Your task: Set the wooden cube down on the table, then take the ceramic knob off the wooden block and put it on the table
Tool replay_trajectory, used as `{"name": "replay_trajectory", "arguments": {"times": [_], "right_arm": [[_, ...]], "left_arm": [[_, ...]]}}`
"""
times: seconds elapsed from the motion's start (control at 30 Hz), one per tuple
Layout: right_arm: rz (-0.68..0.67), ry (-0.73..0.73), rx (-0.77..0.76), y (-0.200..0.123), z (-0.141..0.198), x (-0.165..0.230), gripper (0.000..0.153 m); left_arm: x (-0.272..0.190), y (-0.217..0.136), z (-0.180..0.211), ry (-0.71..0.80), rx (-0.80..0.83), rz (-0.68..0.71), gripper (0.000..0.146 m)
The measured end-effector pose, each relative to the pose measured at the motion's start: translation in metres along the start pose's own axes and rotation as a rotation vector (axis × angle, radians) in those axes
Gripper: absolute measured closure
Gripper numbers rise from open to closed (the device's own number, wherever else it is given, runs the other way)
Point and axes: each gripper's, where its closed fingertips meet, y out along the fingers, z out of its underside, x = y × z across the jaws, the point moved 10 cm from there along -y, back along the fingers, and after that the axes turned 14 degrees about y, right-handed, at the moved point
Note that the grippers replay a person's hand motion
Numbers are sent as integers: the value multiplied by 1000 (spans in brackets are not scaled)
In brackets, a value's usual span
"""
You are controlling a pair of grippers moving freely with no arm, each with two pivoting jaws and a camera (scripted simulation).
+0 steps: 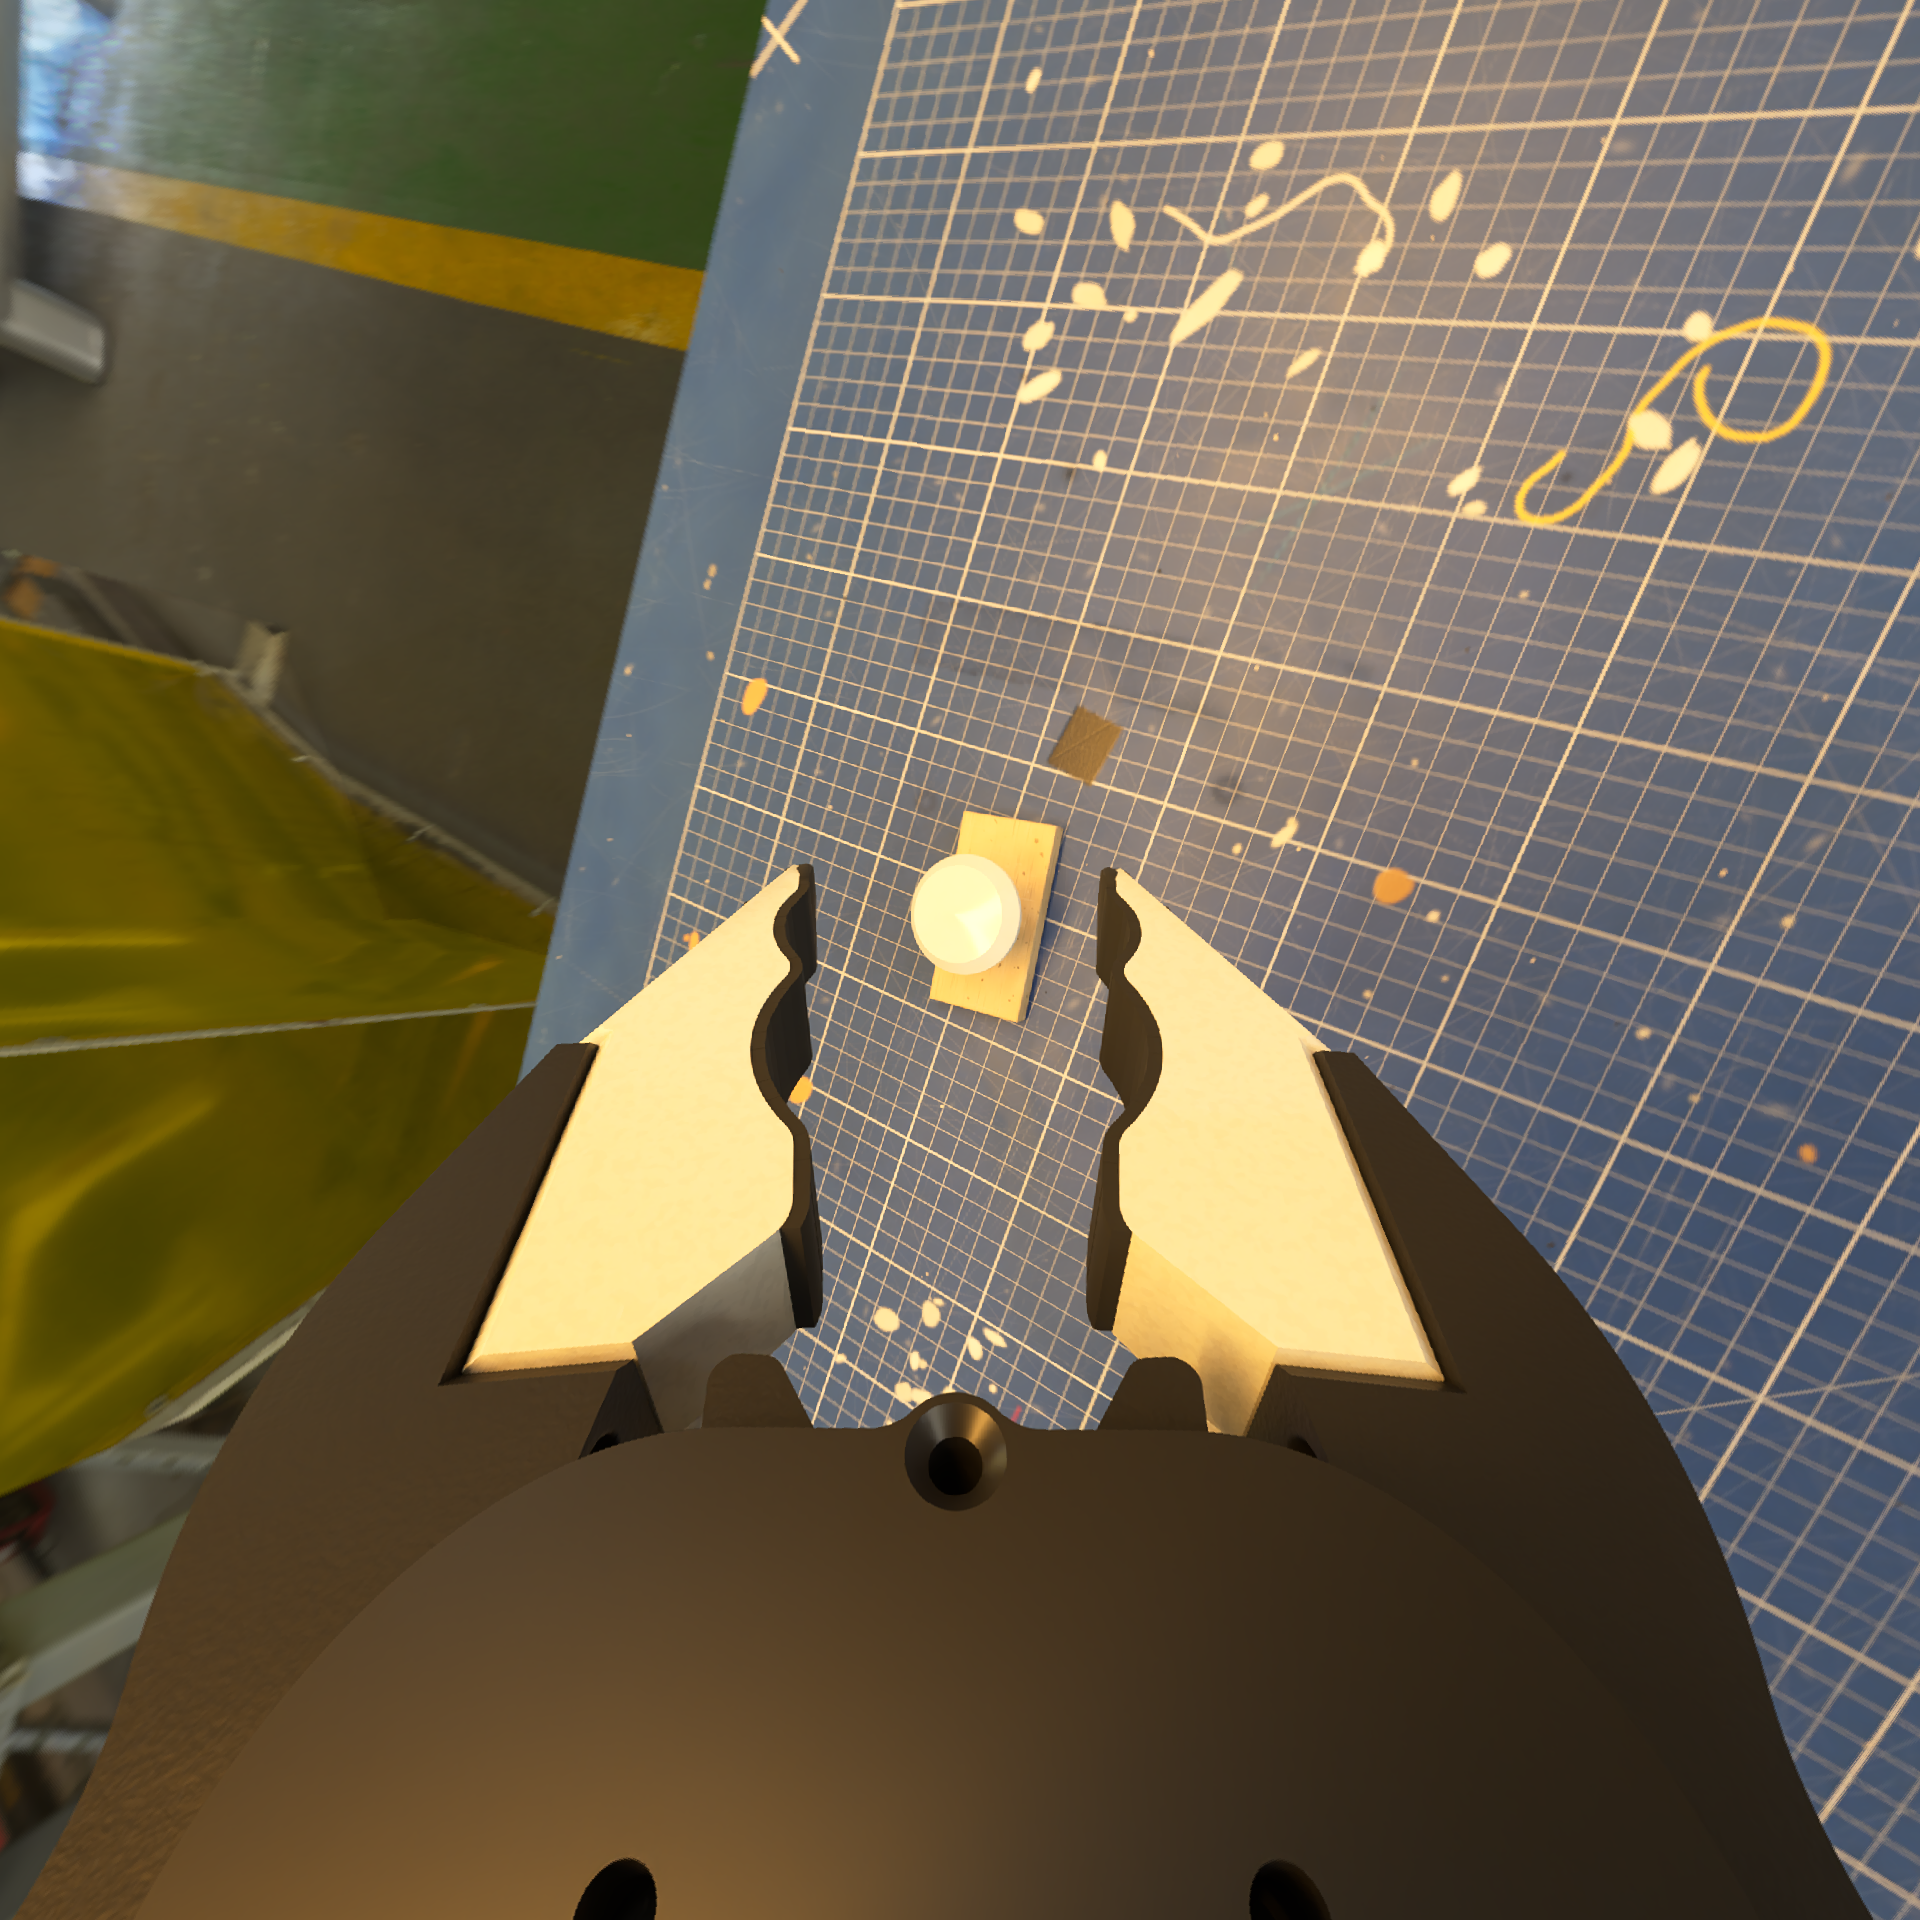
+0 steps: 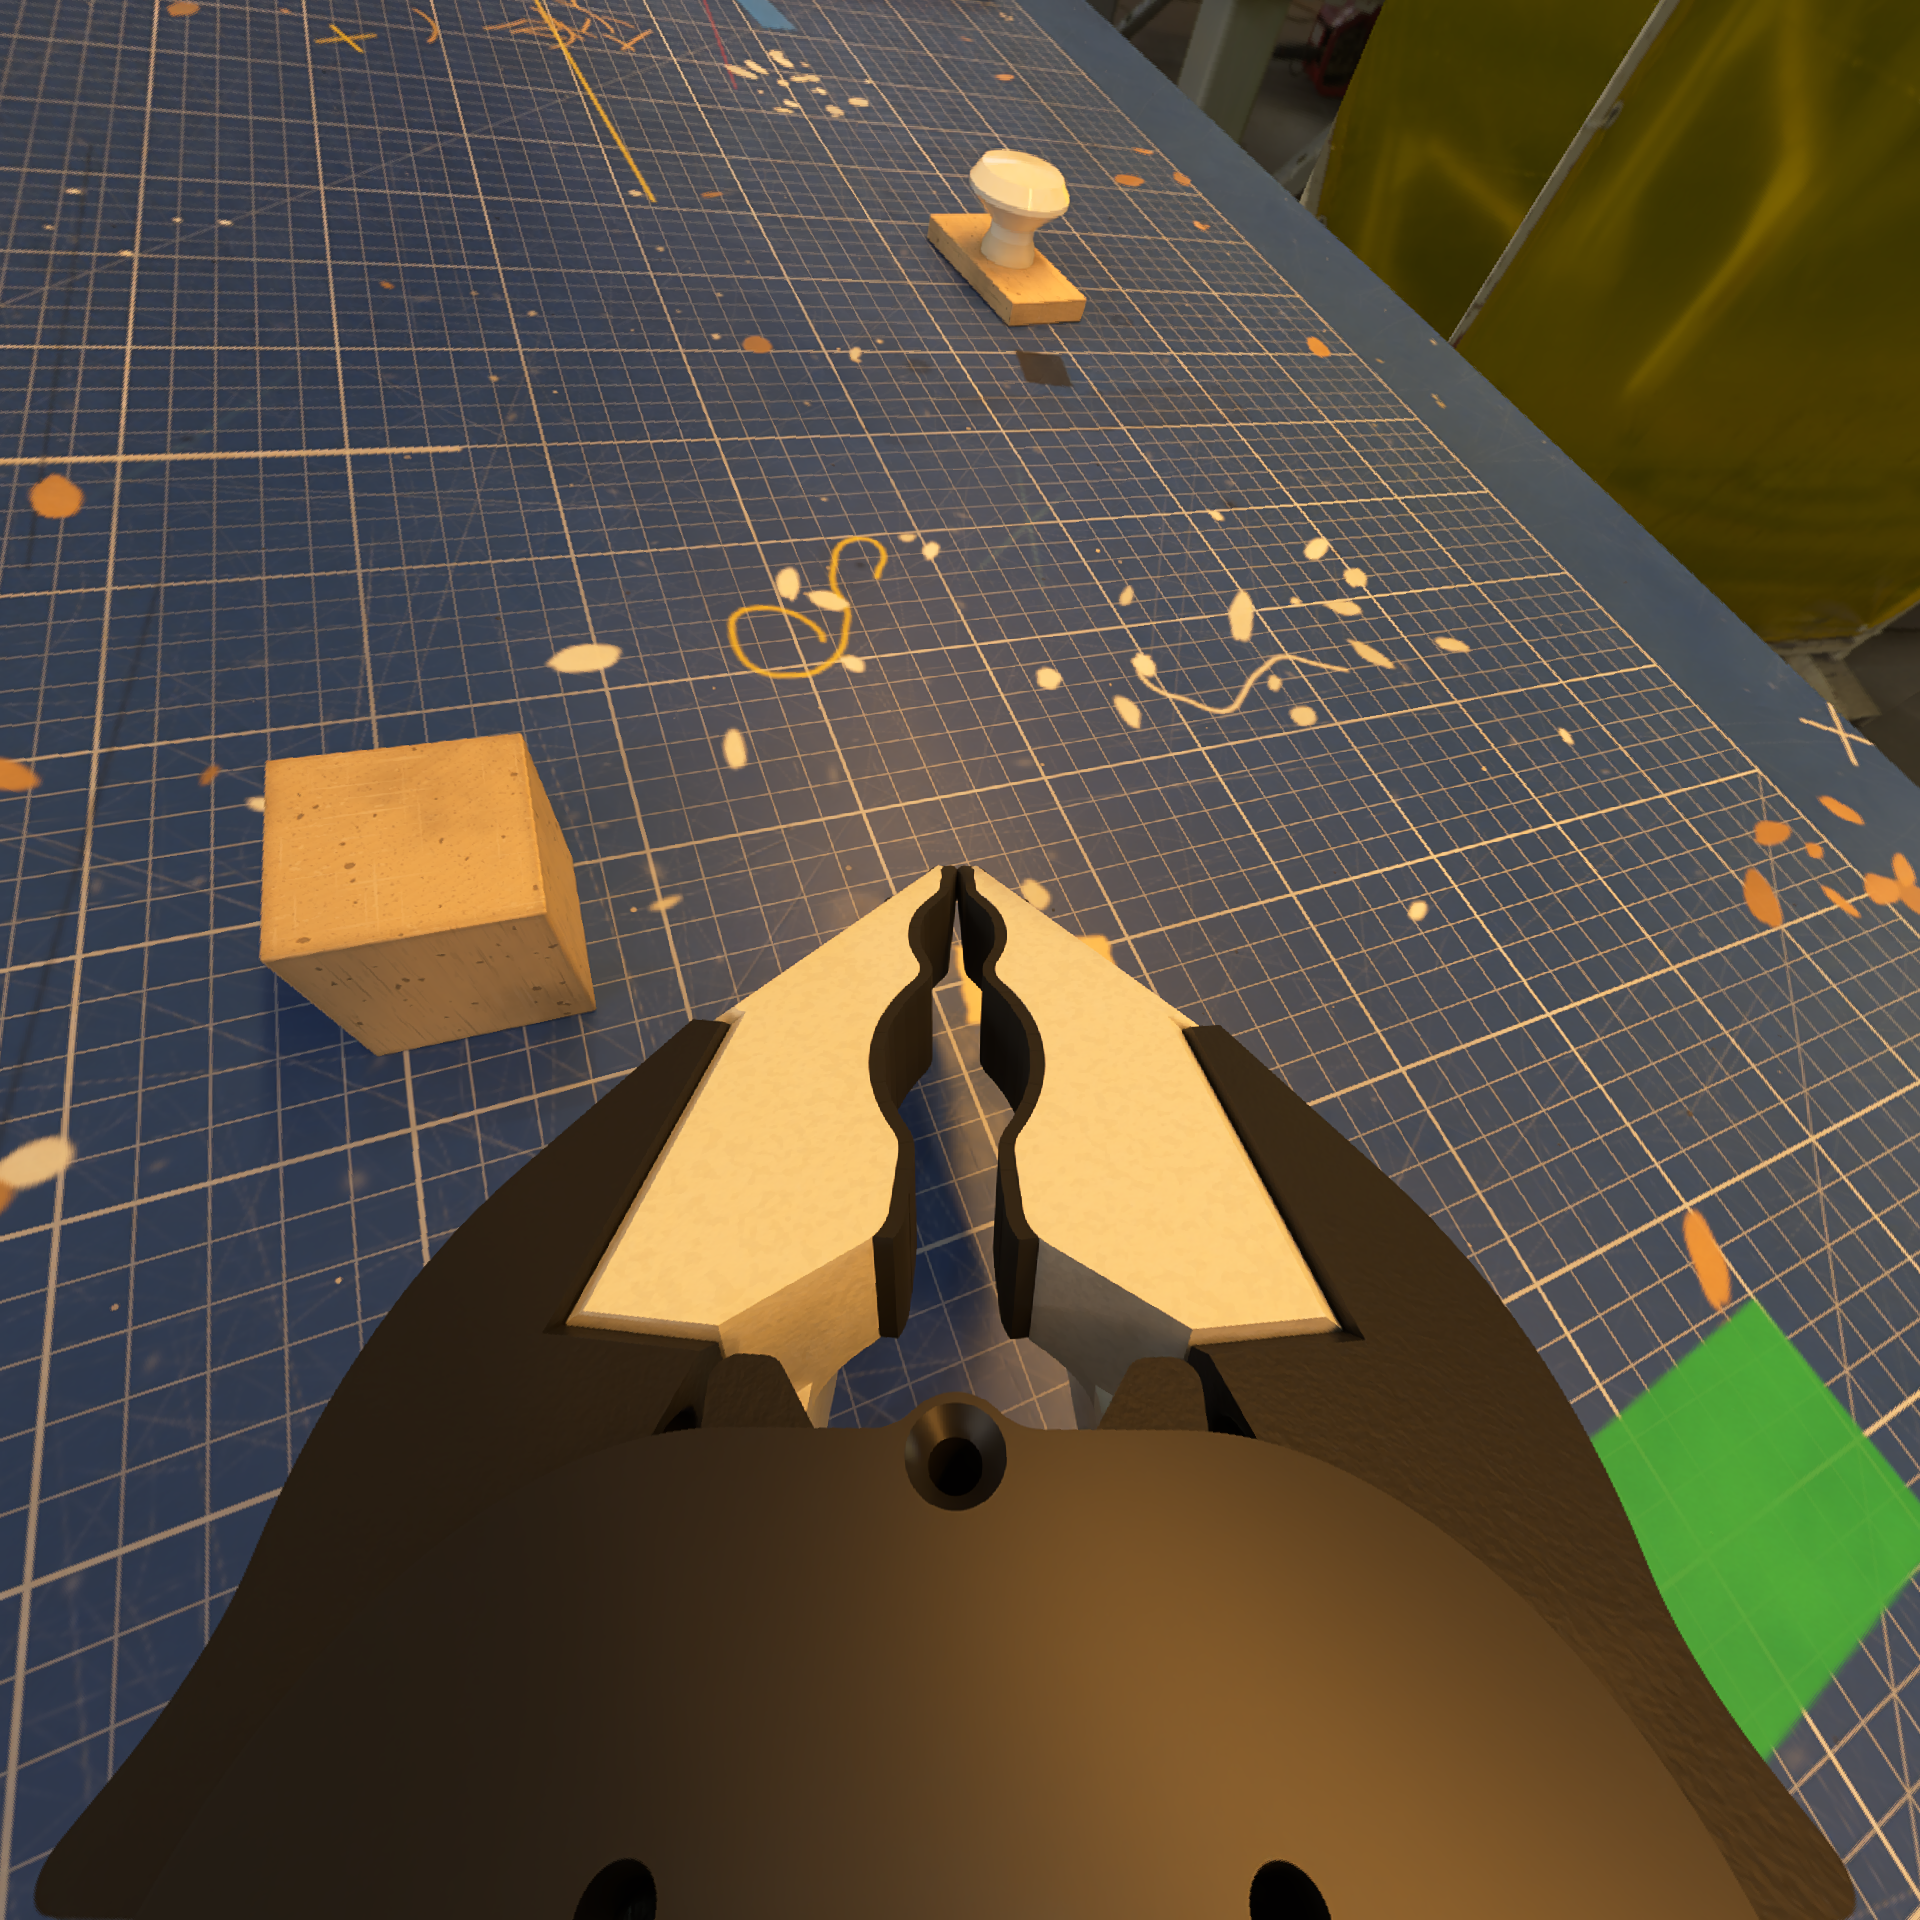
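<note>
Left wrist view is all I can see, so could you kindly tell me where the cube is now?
Observer: The cube sits on the table, left of the right gripper in the right wrist view, with nothing holding it.
Operator: Thank you. Is that gripper open?
Observer: No, it is shut and empty, its tips nearly touching above the table.
Operator: From above I see only the knob's cap. Is it upright on the block?
Observer: Yes, the knob stands upright on its narrow stem, on the end of the block that lies farther off in the right wrist view.
</note>
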Motion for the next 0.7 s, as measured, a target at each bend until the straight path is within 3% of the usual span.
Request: {"name": "replay_trajectory", "arguments": {"times": [0.1,0.43,0.53,0.63,0.7], "right_arm": [[-1,-2,4,0,0,0,153],[-3,-7,8,1,0,1,153],[-4,-9,10,1,0,1,153],[-4,-10,9,1,0,1,153],[-4,-9,7,0,0,1,153]], "left_arm": [[8,18,16,15,-15,90,87],[7,102,46,95,187,322,66],[7,115,51,84,203,375,76],[10,118,53,59,197,385,99],[12,111,50,46,212,357,103]]}}
